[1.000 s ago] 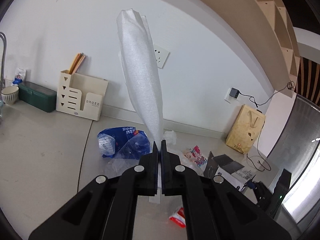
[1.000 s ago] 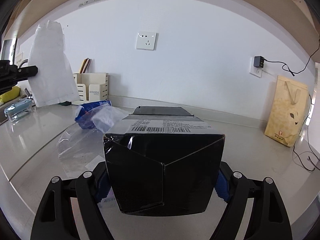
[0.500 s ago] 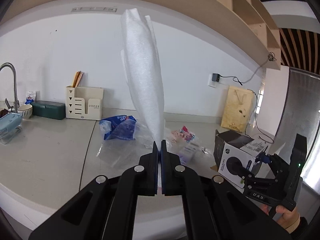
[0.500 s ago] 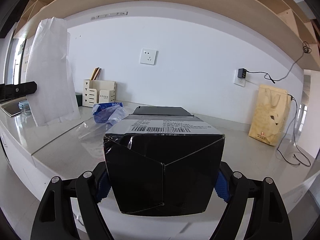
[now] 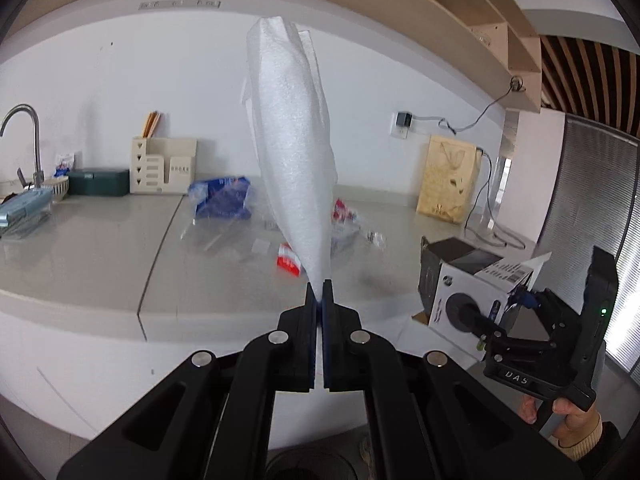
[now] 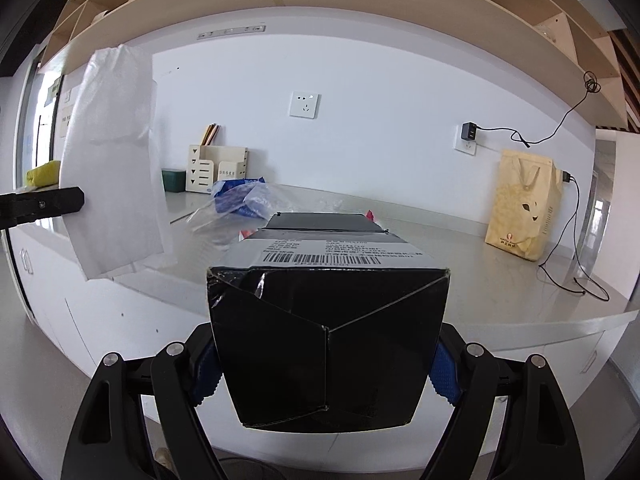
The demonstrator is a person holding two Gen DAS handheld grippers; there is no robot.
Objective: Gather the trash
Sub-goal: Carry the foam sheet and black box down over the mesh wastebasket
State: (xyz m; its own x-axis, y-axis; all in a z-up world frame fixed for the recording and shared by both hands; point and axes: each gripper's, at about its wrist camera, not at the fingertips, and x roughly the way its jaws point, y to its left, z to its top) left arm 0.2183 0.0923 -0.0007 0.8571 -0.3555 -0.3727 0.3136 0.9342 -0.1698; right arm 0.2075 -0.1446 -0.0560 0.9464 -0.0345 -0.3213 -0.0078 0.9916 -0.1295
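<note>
Left wrist view shows the left gripper (image 5: 319,294) with its 2 black fingers pressed together, pinching the bottom tip of a tall white foam wrap sheet (image 5: 294,152). The sheet stands up straight above the fingers. Off to the right, the right gripper (image 5: 516,312) holds a black and white cardboard box (image 5: 460,280) with a barcode label. A hand (image 5: 568,410) in a tan cuff grips its handle.

Right wrist view shows the same box (image 6: 326,344) sitting between the wide-spread fingers, with the blue pads (image 6: 206,372) pushing on its 2 sides. Both grippers hang in front of the grey countertop (image 5: 92,252), not over it. More trash lies on the counter: a blue plastic bag (image 5: 222,200), clear wrap, and a small red and white wrapper (image 5: 289,264). A dark round rim at the very bottom may be a bin, but it is too cut off to tell.

The foam sheet is held only by its thin tip, so it could bend over or slip out on a fast swing. The box is big and smooth, so it could slide from the pads if the squeeze gets loose. The loose bits on the counter also need picking up.
</note>
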